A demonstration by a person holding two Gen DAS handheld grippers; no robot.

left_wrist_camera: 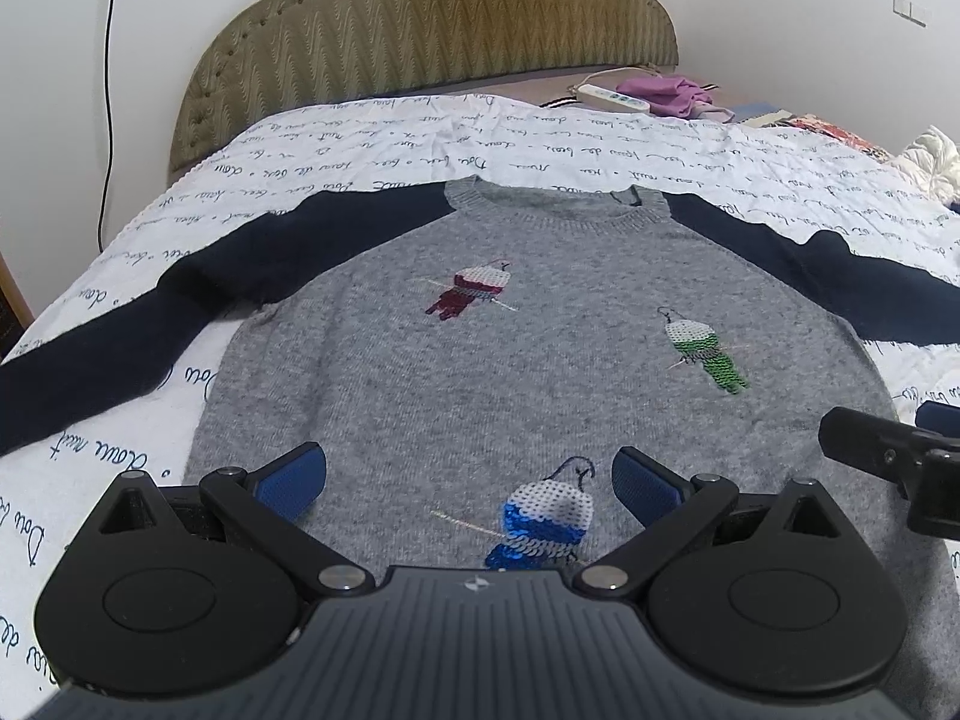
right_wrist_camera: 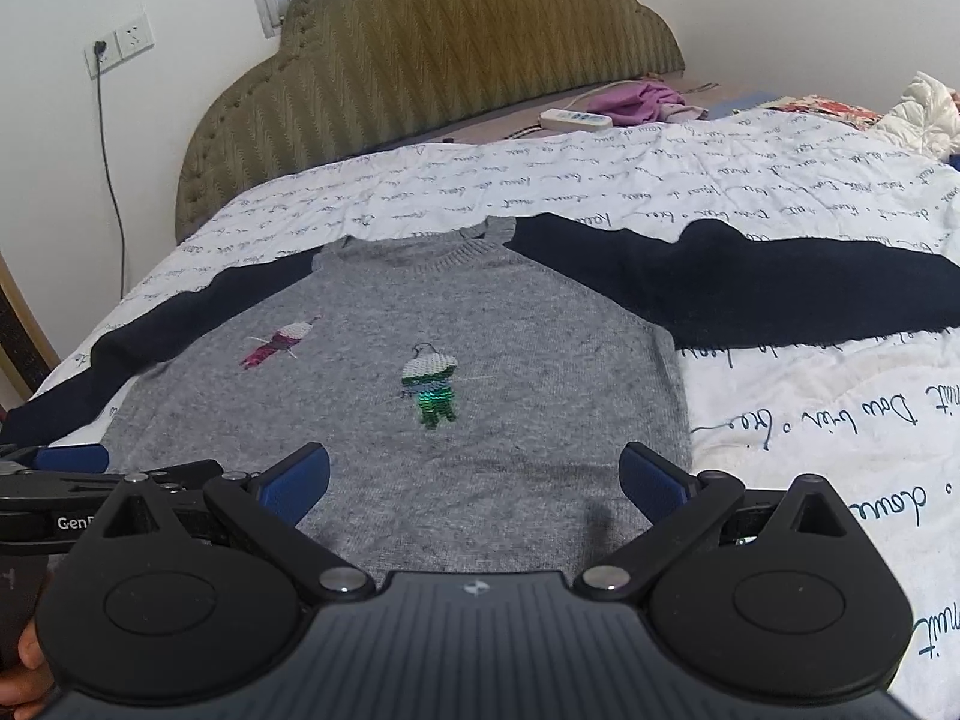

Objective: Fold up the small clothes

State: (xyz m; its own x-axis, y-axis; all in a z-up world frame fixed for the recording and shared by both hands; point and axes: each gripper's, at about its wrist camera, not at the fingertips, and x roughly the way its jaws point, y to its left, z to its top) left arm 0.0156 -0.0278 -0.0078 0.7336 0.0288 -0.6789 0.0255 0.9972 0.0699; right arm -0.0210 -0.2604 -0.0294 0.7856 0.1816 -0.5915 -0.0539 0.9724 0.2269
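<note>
The left gripper (left_wrist_camera: 470, 480) is being held with its blue-padded fingers spread wide over the hem of the sweater (left_wrist_camera: 510, 360), nothing being pinched between them; the right gripper (right_wrist_camera: 474, 480) is likewise being held wide apart above the grey hem, empty. On the neighbouring tool at nine o'clock in the right wrist view, the letters "GenR" are being shown, the rest being cut off. The sweater is being displayed flat and face up on the quilt (left_wrist_camera: 600, 138), its navy sleeves stretched toward nine and three o'clock. A blue sequin bird (left_wrist_camera: 543, 525) is lying nearest, a green one (left_wrist_camera: 708, 354) toward two o'clock, a red one (left_wrist_camera: 471, 294) toward twelve. Looping script is being seen printed across the quilt, mostly illegible; "Dou" can be read. Farther off, toward one o'clock, a white power strip (left_wrist_camera: 612, 97) and purple cloth (left_wrist_camera: 666, 93) are lying before the padded headboard (left_wrist_camera: 420, 24).
</note>
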